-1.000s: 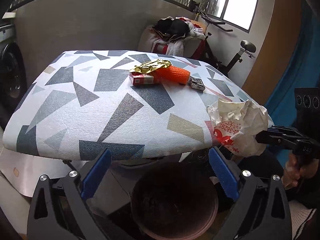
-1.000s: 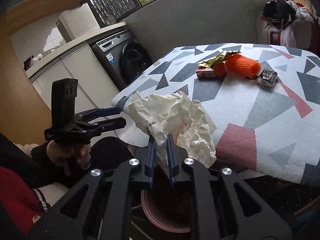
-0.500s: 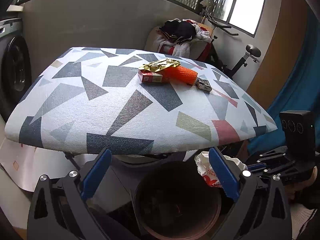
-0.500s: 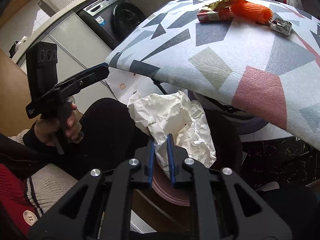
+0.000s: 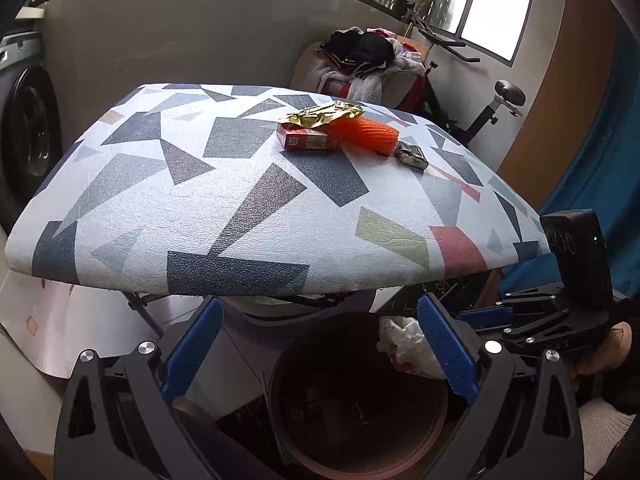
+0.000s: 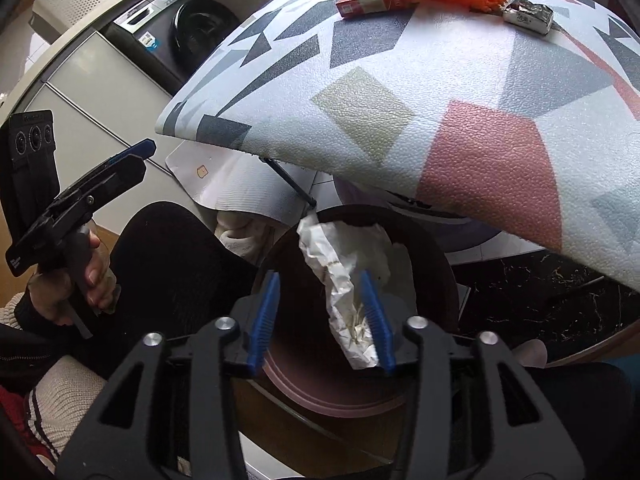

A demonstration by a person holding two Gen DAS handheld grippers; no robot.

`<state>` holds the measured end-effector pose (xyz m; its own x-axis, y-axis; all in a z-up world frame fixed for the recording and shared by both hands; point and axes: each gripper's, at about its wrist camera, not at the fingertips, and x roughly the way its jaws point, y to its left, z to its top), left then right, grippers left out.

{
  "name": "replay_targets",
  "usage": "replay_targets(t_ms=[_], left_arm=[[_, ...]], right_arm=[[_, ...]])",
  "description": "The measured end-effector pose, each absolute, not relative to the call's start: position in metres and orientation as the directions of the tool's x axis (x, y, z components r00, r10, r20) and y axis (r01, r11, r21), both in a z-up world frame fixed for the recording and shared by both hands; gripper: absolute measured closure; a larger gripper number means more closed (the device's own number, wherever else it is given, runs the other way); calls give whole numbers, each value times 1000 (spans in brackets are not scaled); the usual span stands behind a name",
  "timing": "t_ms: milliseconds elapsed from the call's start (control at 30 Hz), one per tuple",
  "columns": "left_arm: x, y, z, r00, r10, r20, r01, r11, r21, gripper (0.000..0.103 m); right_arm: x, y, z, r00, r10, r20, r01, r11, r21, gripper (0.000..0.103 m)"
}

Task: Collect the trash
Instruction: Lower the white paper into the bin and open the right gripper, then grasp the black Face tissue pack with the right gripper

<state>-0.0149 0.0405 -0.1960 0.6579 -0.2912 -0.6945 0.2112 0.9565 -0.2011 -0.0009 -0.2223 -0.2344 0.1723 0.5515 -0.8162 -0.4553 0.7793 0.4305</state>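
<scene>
A crumpled white paper bag (image 6: 344, 256) hangs over the dark round bin (image 6: 320, 388) between the fingers of my right gripper (image 6: 322, 304). Its jaws are opening; the paper only leans on the right pad. In the left wrist view the same paper (image 5: 404, 344) sits at the bin's (image 5: 352, 452) right rim, with the right gripper (image 5: 472, 316) beside it. My left gripper (image 5: 320, 340) stands open and empty above the bin. On the patterned table (image 5: 200, 220) lie a red cigarette box (image 5: 306, 140), gold wrapper (image 5: 324, 114), orange net (image 5: 370, 134) and a small silver packet (image 5: 412, 158).
The table edge overhangs the bin. A washing machine (image 5: 28, 132) stands at the left, a chair piled with clothes (image 5: 368, 64) and an exercise bike (image 5: 492, 108) behind the table. A person's black-clad leg (image 6: 172, 264) is next to the bin.
My right gripper came down from table height to below the table edge over the bin, carrying the paper, and its jaws parted off it. The left gripper stayed put.
</scene>
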Motion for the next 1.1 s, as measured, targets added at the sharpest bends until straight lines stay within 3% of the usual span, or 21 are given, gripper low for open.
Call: replay_targets(t_ms=[67,100,167,500,700,1100], left_arm=[[-14,40,-197,654,-290,-699,211,957,-199,8],[-14,40,-198,653,-289,-700,211,957,-199,8],[-14,40,-198,653,-287,-701,207,958,-199,8],[-10,43,-201,650,-256,-715,165,967,-196,8],[-7,44,-204,642,-241,-728,150,970,-189,8],[-2,46,-196,668,-218,-712,119,975,-187,7]], right_arm=[[-2,-226,-227,213,548,-809,-456,788,413,29],[-2,-229,-222,239,553,-798,-456,789,411,16],[-2,-236,-210,315,542,-779,-453,807,379,6],[27,-268,-188,611,376,-697,-405,905,132,6],[39,-296,-196,627,378,-681,-307,924,230,6],[47,-303,-189,642,316,-699,-225,949,222,6]])
